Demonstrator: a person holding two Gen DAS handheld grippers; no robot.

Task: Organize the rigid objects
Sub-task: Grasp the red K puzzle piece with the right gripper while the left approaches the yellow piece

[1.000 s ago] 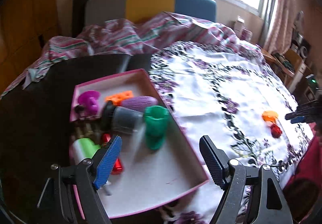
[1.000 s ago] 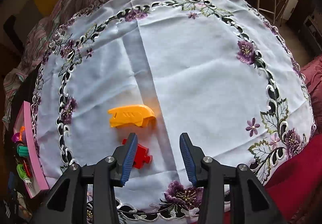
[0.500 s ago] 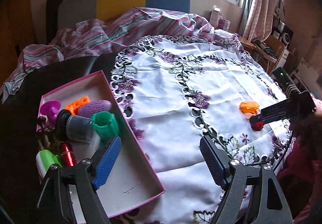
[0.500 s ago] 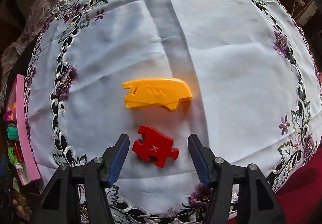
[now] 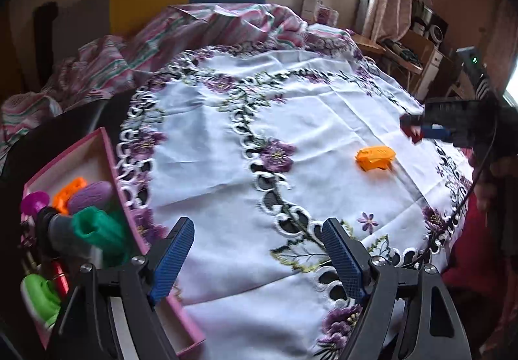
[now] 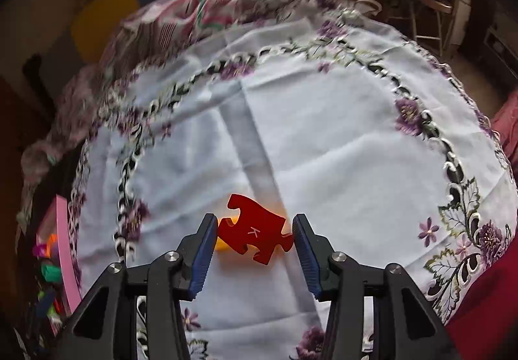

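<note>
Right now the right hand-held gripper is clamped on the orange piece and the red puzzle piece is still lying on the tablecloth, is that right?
No, it's the other way round. The right hand-held gripper is clamped on the red puzzle piece, as the right wrist view shows. The orange piece is the one lying on the tablecloth, seen in the left wrist view.

1. White embroidered tablecloth (image 5: 323, 120): purple flowers with a black-and-white scroll border.
2. Flat red jigsaw-shaped piece (image 6: 254, 230) over the cloth, white "K" on it.
3. Orange plastic clip-like piece (image 5: 375, 158) lying on the cloth.
4. Pink-rimmed cardboard box (image 5: 110, 152) at the cloth's left edge, white inside.
5. Rumpled pink, green and white striped blanket (image 5: 207, 26) beyond the cloth.
</note>
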